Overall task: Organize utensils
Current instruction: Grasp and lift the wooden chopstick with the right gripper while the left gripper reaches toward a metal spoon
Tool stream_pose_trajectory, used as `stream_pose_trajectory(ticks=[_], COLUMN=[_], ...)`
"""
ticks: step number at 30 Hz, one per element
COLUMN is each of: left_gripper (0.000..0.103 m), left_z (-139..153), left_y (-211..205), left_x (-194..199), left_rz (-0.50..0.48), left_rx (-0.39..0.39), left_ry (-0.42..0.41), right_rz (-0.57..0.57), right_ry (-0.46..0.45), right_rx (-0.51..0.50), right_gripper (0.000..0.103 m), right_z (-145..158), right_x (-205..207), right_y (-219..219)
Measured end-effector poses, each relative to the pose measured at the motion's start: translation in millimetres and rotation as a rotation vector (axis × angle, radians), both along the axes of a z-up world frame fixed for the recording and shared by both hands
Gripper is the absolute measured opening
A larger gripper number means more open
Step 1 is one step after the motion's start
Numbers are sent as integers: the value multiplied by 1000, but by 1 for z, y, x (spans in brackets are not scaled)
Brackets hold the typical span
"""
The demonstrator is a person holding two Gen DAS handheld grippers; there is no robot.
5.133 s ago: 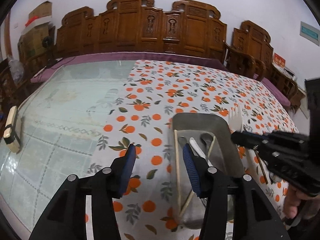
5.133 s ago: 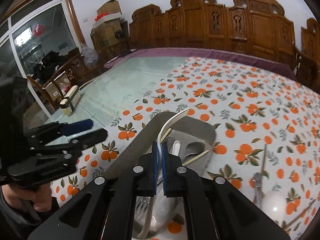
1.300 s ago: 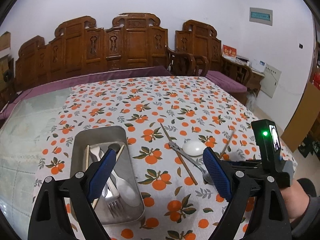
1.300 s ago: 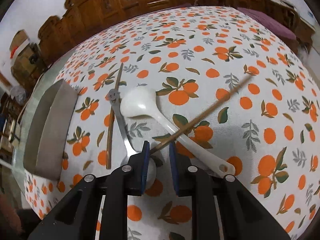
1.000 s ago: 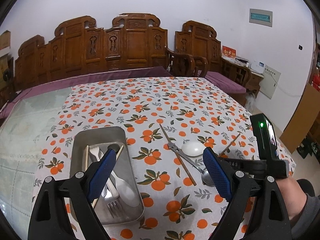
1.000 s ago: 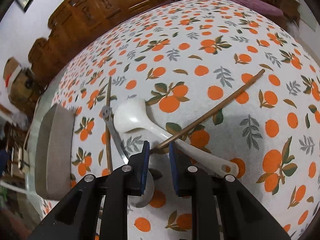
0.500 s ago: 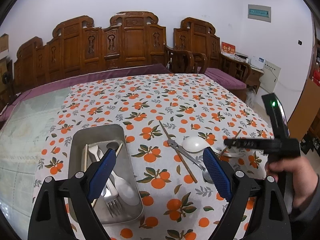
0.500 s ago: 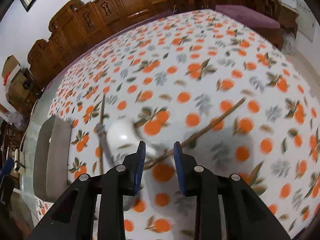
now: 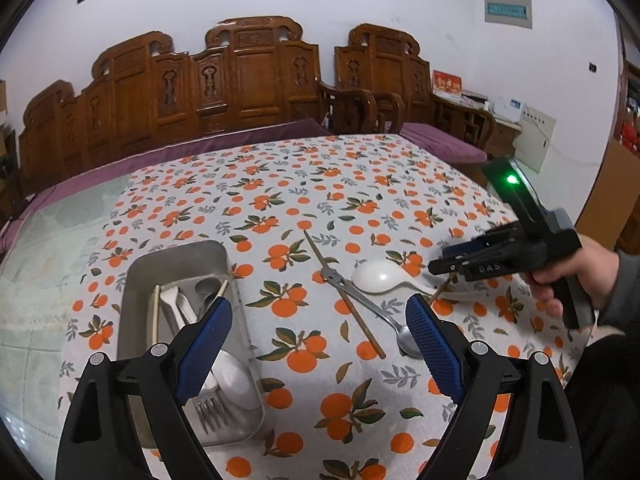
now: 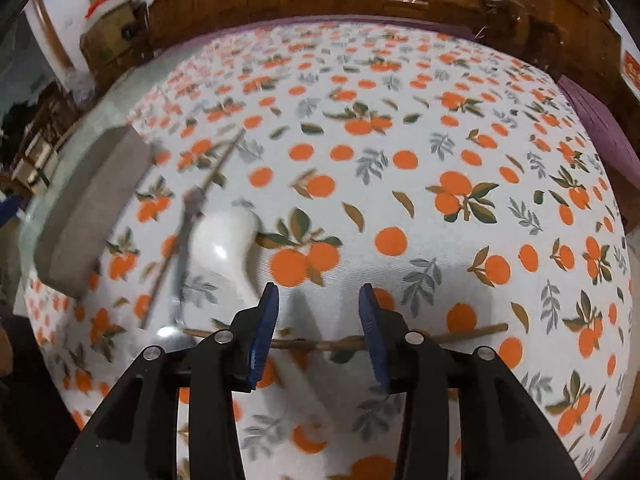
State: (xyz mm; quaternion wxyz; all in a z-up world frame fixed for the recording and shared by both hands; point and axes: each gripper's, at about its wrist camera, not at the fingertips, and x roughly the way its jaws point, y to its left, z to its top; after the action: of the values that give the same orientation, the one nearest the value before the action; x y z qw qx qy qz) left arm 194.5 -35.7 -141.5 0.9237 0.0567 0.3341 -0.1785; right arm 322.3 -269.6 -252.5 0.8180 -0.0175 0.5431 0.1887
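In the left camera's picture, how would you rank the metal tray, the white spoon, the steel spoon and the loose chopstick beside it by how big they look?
1. Metal tray, clearly largest.
2 and 3. Steel spoon and chopstick: about equally long, lying crossed, so unranked.
4. White spoon looks shortest, though the right gripper hides its handle's end.

Matt metal tray (image 9: pixel 176 258), glossy white spoon (image 9: pixel 376 276), wooden chopstick (image 10: pixel 472 330), printed cloth (image 9: pixel 340 184)

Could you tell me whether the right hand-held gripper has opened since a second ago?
Yes. The right hand-held gripper was nearly shut over the chopstick beside the white spoon; now its jaws stand wide apart, with the chopstick lying crosswise on the tablecloth.
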Motion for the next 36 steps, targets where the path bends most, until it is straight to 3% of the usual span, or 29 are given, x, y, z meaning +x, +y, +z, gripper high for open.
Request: stream_pose_trajectory(ticks=[12,23,25,27,30,36], left_gripper=[85,85,85,85,85,85], left_z=[-12,-22,-23,-22,-24,-34], left_y=[-10,-20,-22,-23,-27,-39], left_x=[1,-1,-2,-3,-3,-2], left_rz=[-10,-19,-21,-25,-32,-36], left_rx=[37,88,89,87,75,66], left_ry=[13,9,11,10,24,70], right_rz=[13,98,128,175,213,260], right_ry=[33,-8,-40,-72,-92,-69], right_rx=[86,-78,-134,-165,-202,-165], right_gripper=[44,44,41,27,18,7], right_z=[3,2,0,1,1,3], right_x=[-31,-44,-48,-53,-56,-72], right_y=[-45,-51,-46,-37,-26,-23])
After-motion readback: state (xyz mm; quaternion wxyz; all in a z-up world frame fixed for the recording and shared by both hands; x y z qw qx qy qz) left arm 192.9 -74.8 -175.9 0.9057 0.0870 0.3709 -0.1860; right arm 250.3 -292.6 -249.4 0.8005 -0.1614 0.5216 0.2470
